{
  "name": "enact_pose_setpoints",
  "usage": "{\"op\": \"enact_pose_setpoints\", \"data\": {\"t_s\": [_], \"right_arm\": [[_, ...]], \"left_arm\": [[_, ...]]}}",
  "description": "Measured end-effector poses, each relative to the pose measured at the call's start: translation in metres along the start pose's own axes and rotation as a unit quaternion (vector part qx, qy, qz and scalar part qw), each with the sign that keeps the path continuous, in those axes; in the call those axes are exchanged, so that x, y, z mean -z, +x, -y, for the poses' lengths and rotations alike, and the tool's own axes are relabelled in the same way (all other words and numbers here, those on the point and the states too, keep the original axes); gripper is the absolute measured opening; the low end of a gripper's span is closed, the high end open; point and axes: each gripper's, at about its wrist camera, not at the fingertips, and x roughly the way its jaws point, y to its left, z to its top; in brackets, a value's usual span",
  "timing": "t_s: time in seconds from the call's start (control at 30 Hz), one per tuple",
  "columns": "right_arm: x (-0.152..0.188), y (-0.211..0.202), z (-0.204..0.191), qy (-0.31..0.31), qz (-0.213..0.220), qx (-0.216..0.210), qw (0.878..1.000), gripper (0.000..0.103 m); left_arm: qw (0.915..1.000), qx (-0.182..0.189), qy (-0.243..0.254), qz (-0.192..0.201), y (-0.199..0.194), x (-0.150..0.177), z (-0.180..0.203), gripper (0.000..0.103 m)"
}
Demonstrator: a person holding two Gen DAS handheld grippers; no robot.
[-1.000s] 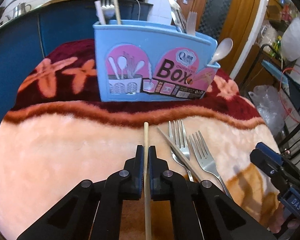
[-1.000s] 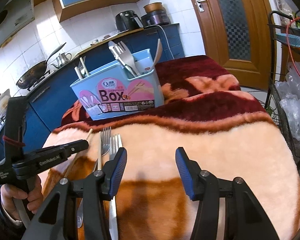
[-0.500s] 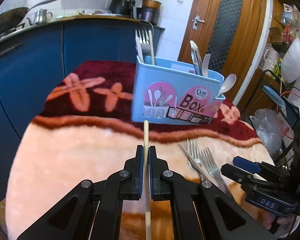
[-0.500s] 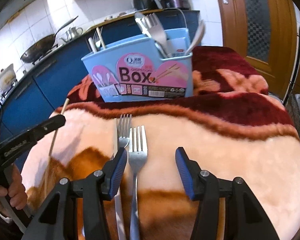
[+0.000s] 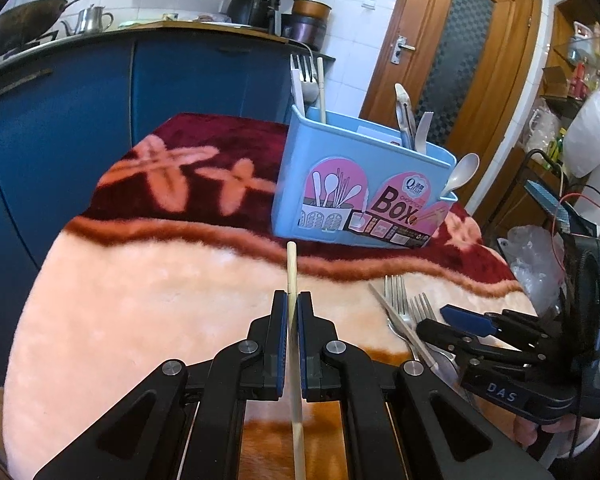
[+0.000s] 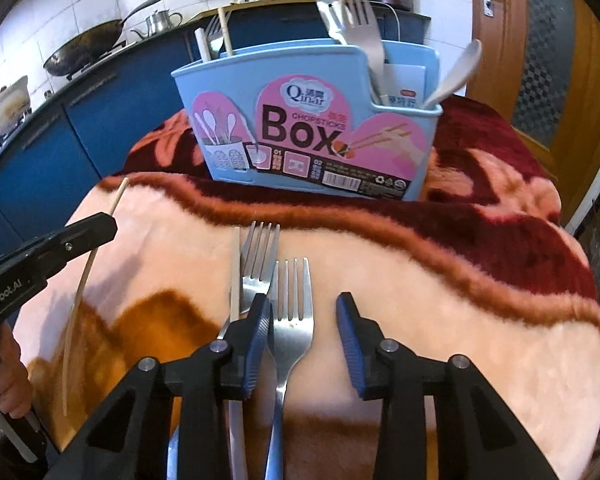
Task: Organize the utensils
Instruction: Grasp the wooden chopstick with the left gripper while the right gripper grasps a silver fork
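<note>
Left hand-held gripper (image 5: 293, 312) clamped on a chopstick (image 5: 291, 268), lifted toward blue box (image 6: 312, 120) at table's far side. Right hand-held gripper (image 6: 305, 318) just closing, apparently not yet gripping, around nearer fork (image 6: 292, 304). Next: pinch, lift.

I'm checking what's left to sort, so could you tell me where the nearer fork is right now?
In the right wrist view, the nearer fork lies on the blanket between the right claw fingers, just right of the second fork.
</note>
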Motion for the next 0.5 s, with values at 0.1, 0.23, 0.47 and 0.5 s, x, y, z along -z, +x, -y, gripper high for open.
{"op": "enact_pose_setpoints", "data": {"t_s": [0.1, 0.23, 0.47, 0.5], "right_arm": [[-0.003, 0.002, 0.0, -0.003, 0.0, -0.002, 1.0, 0.031], [-0.003, 0.001, 0.008, 0.018, 0.007, -0.019, 1.0, 0.025], [0.002, -0.017, 0.024, 0.061, 0.052, -0.036, 0.996, 0.025], [0.003, -0.019, 0.024, 0.063, 0.059, -0.035, 0.996, 0.025]], "left_arm": [[1.0, 0.0, -0.002, -0.001, 0.001, 0.001, 0.0, 0.005], [1.0, -0.002, -0.001, -0.001, 0.001, 0.002, 0.001, 0.005], [1.0, -0.005, 0.003, 0.003, -0.002, 0.001, 0.004, 0.005], [1.0, -0.005, 0.004, 0.004, -0.002, 0.001, 0.005, 0.005]]}}
